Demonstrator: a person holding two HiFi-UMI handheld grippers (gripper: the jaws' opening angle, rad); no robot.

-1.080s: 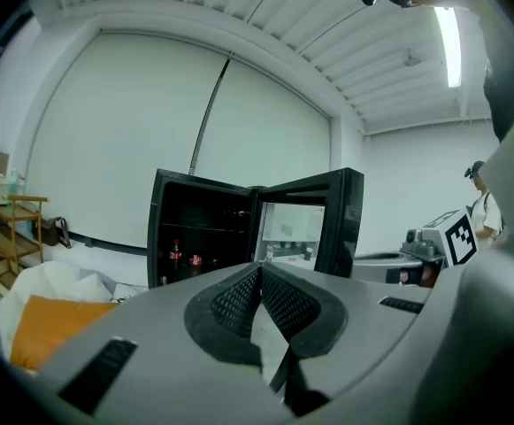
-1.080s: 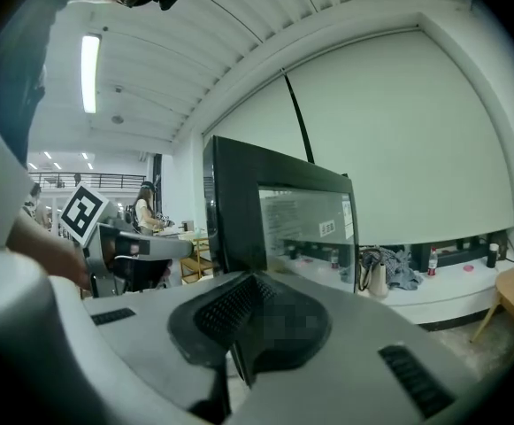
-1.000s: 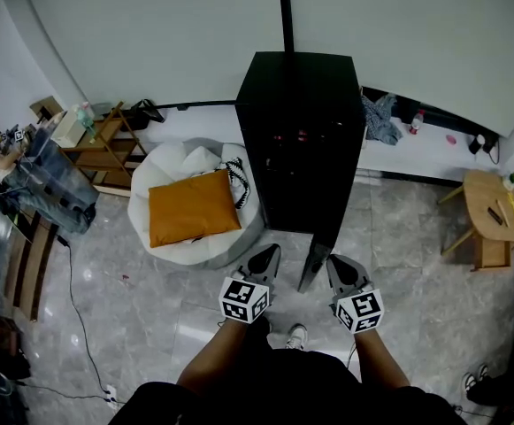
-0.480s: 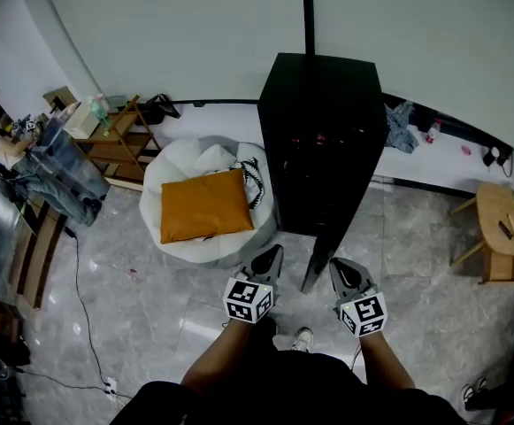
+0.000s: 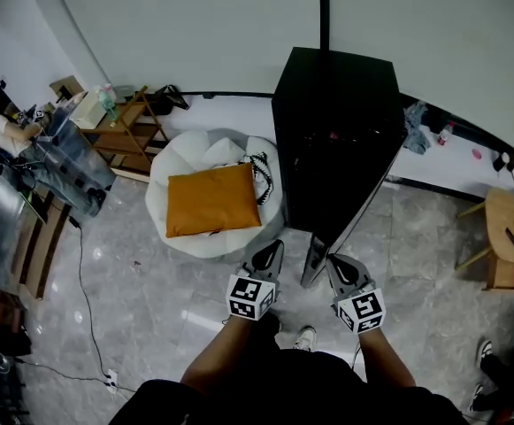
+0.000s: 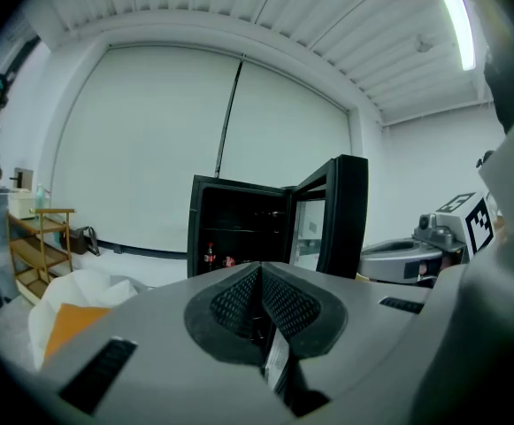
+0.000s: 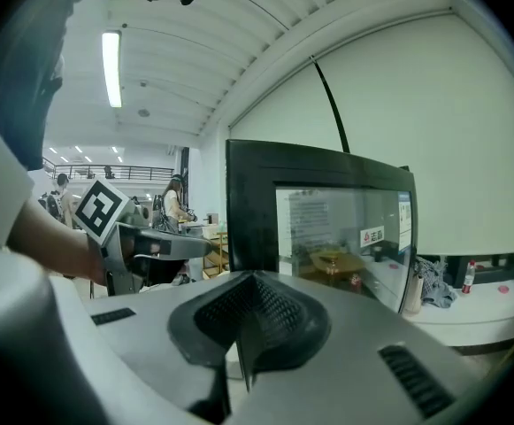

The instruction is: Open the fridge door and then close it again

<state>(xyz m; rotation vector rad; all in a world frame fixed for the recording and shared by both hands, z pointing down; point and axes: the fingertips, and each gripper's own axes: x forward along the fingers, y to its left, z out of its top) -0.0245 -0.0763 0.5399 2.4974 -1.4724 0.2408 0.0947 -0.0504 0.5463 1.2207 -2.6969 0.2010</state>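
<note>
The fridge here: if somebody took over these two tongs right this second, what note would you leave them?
Left tongs: shut, holding nothing, pointed at the fridge's open inside.
Right tongs: shut, empty, facing the glass side of the door.
Fridge: black, standing by the wall. Its door is swung out, with its free edge between the two tongs; neither clearly touches it.
Done: door opened.
Left: swing the door shut, probably by pushing on its glass face.
</note>
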